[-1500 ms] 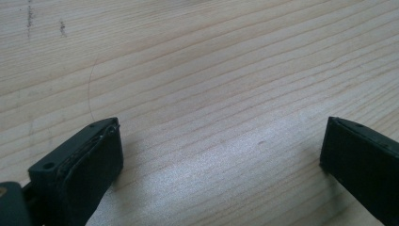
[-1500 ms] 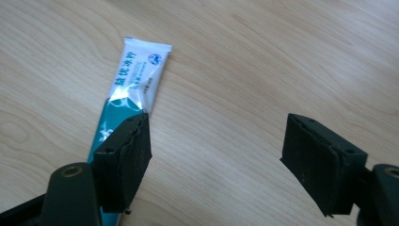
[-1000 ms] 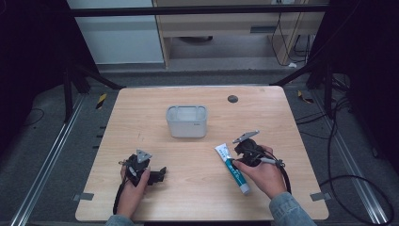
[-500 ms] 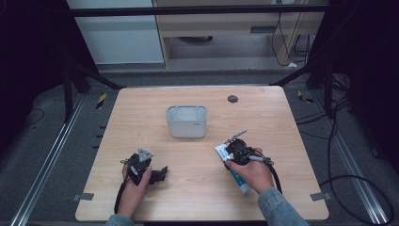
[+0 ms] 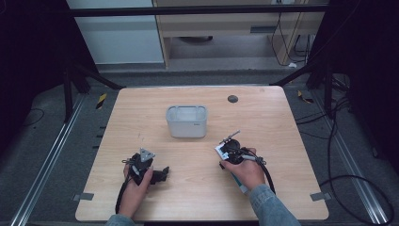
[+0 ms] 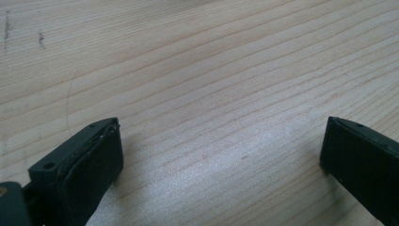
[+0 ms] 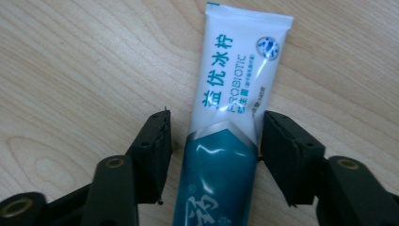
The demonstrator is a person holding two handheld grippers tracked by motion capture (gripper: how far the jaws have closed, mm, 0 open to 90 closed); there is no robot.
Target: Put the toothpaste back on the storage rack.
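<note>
Two claws: my left gripper (image 5: 162, 175) spread, idle.
Right gripper (image 7: 214, 141): closing round white-and-teal plastic toothpaste tube (image 7: 235, 94), one pad touching, not clamped.
Tip: I centre, then squeeze gently.

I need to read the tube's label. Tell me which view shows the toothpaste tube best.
The right gripper view: the toothpaste tube lies flat on the table with its print legible, between the right gripper's open jaws. In the high view the tube is small, mostly hidden under that hand. The left gripper view looks at bare wood.
</note>
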